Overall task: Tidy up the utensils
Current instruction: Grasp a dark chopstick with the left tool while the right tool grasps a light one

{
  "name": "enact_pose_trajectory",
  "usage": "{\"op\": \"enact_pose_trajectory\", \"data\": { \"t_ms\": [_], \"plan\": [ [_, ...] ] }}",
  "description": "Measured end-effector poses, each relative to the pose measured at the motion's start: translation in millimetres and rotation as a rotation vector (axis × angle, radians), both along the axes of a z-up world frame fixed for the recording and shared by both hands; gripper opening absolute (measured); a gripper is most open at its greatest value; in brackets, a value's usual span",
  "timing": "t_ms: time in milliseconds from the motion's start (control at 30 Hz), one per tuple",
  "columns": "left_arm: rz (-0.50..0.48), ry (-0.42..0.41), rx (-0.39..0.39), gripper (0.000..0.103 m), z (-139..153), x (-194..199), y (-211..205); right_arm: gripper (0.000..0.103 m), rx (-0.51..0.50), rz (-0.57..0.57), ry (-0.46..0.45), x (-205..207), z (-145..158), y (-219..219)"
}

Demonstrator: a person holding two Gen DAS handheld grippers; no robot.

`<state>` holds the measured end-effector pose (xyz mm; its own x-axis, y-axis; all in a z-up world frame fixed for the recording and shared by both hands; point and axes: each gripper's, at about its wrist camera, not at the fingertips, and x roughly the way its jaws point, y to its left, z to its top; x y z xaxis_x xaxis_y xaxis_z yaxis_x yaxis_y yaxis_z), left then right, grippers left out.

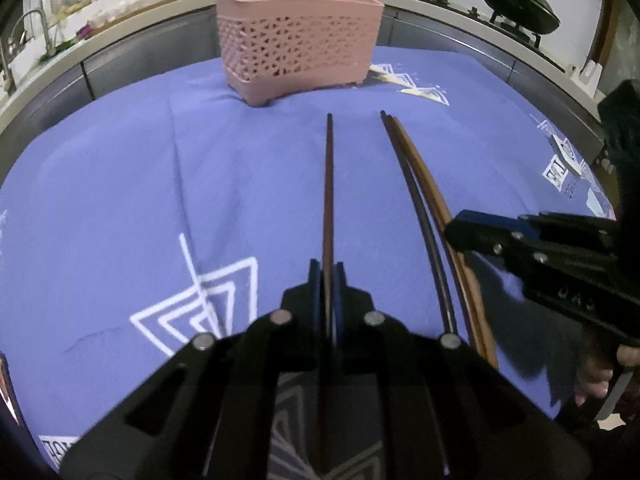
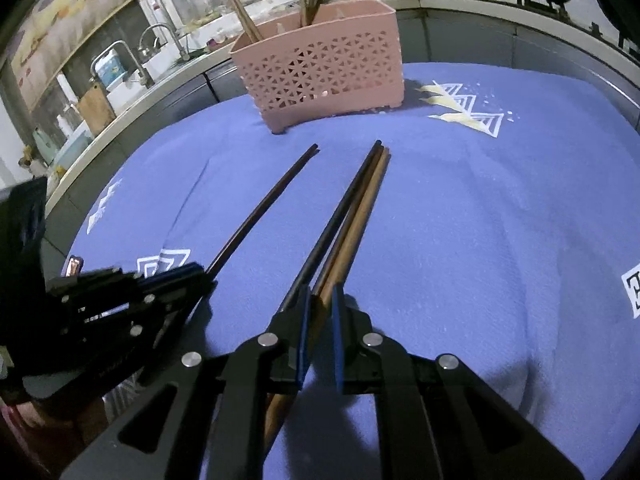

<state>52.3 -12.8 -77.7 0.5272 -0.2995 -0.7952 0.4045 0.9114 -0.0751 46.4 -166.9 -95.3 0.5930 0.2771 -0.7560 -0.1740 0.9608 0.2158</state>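
A pink perforated utensil basket (image 1: pixel 296 36) stands at the far side of the blue cloth, with several chopsticks upright in it; it also shows in the right wrist view (image 2: pixel 324 72). My left gripper (image 1: pixel 328 268) is shut on a single dark brown chopstick (image 1: pixel 329 184) that points toward the basket. My right gripper (image 2: pixel 321 296) is closed around a light brown chopstick (image 2: pixel 360 224), with a black chopstick (image 2: pixel 340 208) lying along the left finger. In the left wrist view the right gripper (image 1: pixel 456 232) reaches in from the right over this bundle (image 1: pixel 416 184).
A blue cloth (image 2: pixel 480 220) with white patterns covers the table. Behind it runs a grey counter with a sink and tap (image 2: pixel 160 40) at the left and black woks on a stove (image 1: pixel 520 0) at the right.
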Motion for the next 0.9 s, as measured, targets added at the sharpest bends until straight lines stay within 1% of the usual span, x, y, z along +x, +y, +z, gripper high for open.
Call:
{"op": "enact_pose_trajectory", "data": {
  "t_ms": [133, 200, 267, 367, 467, 567, 600, 700, 767, 900],
  "plan": [
    [-0.002, -0.006, 0.016, 0.007, 1, 0, -3, 0.009, 0.033, -0.023, 0.024, 6, -1, -8],
    [-0.004, -0.004, 0.008, 0.007, 1, 0, -3, 0.01, 0.061, -0.028, 0.031, 4, -2, -15],
    [-0.005, -0.002, 0.0, 0.006, 1, 1, -1, 0.01, 0.038, -0.042, 0.021, 2, 0, -19],
    [-0.001, -0.001, -0.001, 0.007, 2, 2, -1, 0.01, 0.035, -0.055, 0.024, 3, 1, -21],
    [0.002, -0.001, 0.0, 0.007, 2, 3, -3, 0.01, 0.002, -0.036, 0.023, 4, 0, -10],
    [-0.004, -0.01, 0.012, 0.007, 2, 2, -5, 0.011, -0.077, -0.016, 0.002, 5, -1, 3],
    [-0.007, -0.011, 0.011, 0.007, 2, 3, -5, 0.011, -0.086, -0.009, -0.003, 5, -1, 4],
    [-0.025, -0.015, -0.003, 0.006, 0, 3, -1, 0.01, -0.093, 0.017, 0.0, 3, -1, 0],
    [-0.03, -0.009, -0.014, 0.006, 0, 3, 4, 0.01, -0.118, 0.022, -0.004, 0, 1, -5],
    [-0.042, 0.034, -0.043, 0.006, 1, -3, 16, 0.01, -0.154, 0.008, 0.015, -10, 5, -23]
  ]
}}
